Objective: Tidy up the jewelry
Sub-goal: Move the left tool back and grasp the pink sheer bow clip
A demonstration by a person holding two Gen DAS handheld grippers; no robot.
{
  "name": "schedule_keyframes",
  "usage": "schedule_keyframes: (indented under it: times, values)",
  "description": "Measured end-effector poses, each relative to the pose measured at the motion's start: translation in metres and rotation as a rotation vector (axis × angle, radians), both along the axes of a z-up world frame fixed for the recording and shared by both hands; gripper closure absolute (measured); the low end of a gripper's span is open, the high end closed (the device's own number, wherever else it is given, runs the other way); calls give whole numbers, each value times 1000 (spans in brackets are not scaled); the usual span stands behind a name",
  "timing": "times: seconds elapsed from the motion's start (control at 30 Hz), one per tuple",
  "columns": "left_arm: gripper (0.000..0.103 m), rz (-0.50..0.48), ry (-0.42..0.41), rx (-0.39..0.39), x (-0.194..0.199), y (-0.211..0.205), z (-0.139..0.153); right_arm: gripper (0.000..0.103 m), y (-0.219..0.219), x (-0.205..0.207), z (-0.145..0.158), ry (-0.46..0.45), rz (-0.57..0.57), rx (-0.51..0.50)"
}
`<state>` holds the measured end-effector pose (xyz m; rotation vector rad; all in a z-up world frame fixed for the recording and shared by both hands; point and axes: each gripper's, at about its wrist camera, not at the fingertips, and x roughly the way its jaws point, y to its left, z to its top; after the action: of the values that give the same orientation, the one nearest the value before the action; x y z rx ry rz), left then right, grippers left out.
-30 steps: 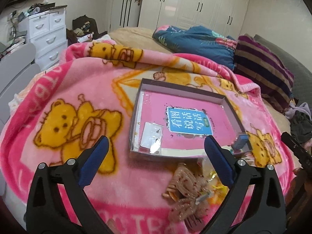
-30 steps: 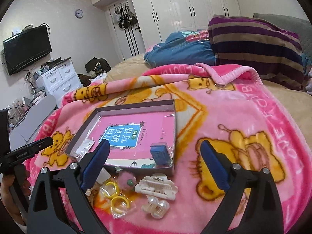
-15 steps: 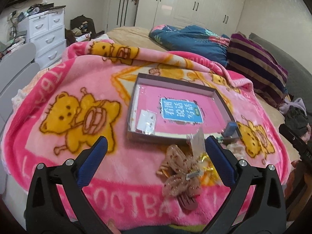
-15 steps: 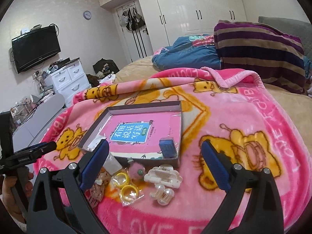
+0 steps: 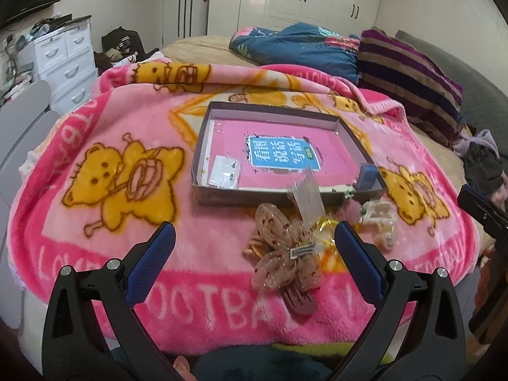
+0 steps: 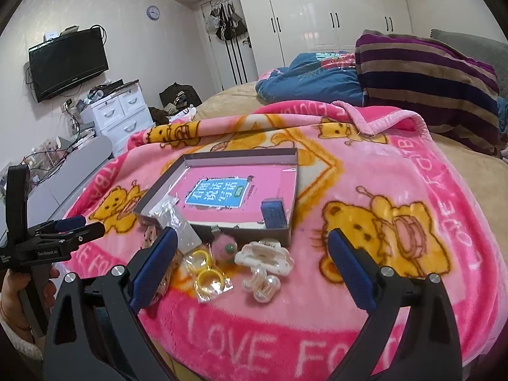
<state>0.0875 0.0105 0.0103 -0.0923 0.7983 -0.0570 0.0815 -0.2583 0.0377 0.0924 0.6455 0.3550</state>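
A shallow dark box point(image 5: 203, 146) point(image 6: 293, 197) lies on the pink blanket, with a pink book, a small white earring card point(image 5: 224, 172) and a blue little box point(image 6: 273, 212) inside. In front of it lie a beige bow hair clip point(image 5: 285, 254), a clear bag of yellow rings point(image 6: 204, 266), a pink fuzzy ball point(image 6: 223, 245), a white claw clip point(image 6: 265, 254) and a pearl clip point(image 6: 262, 285). My left gripper point(image 5: 254, 246) is open, just short of the bow clip. My right gripper point(image 6: 250, 254) is open above the small items.
The pink bear blanket point(image 5: 127, 190) covers the bed's near end. A blue quilt point(image 6: 311, 79) and a striped pillow point(image 6: 422, 73) lie behind. White drawers point(image 5: 63, 60) and a grey chair point(image 5: 22, 120) stand at the left. A hand point(image 6: 12, 289) holds the left gripper.
Both grippers have drawn back from the box and risen; the loose clips and the ring bag now show fully in front of the box. Both stay open and nothing was picked up.
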Motion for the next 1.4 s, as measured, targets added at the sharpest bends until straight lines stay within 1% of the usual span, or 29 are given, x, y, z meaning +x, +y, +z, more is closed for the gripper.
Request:
schedule_keyframes:
  times: [0.23, 0.5, 0.6, 0.7, 0.83, 0.97, 1.13, 1.23, 1.27, 1.33, 1.4]
  values:
    - [9, -18, 39, 28, -4, -7, -12, 8, 6, -9, -8, 16, 36, -23]
    - [9, -39, 82, 29, -3, -14, -28, 8, 15, -13, -26, 67, 80, -47]
    - [9, -52, 95, 33, -1, -18, -34, 8, 21, -13, -32, 79, 101, -76]
    - [9, -59, 120, 21, 3, -20, -44, 8, 27, -14, -41, 95, 129, -90]
    - [14, -61, 147, 16, 9, -22, -54, 8, 36, -15, -54, 126, 162, -113]
    - [20, -70, 156, 23, 15, -28, -59, 8, 44, -15, -65, 153, 192, -133]
    - [21, -78, 169, 31, 27, -36, -65, 8, 51, -12, -77, 186, 216, -133]
    - [34, -76, 186, 59, 36, -40, -71, 8, 58, -10, -83, 195, 226, -143]
    - [39, -75, 193, 58, 38, -40, -73, 8, 60, -9, -85, 197, 229, -146]
    - [45, -76, 215, 43, 43, -37, -79, 8, 65, -6, -89, 205, 239, -151]
    - [56, -74, 217, 17, 43, -33, -81, 8, 71, -3, -91, 208, 255, -152]
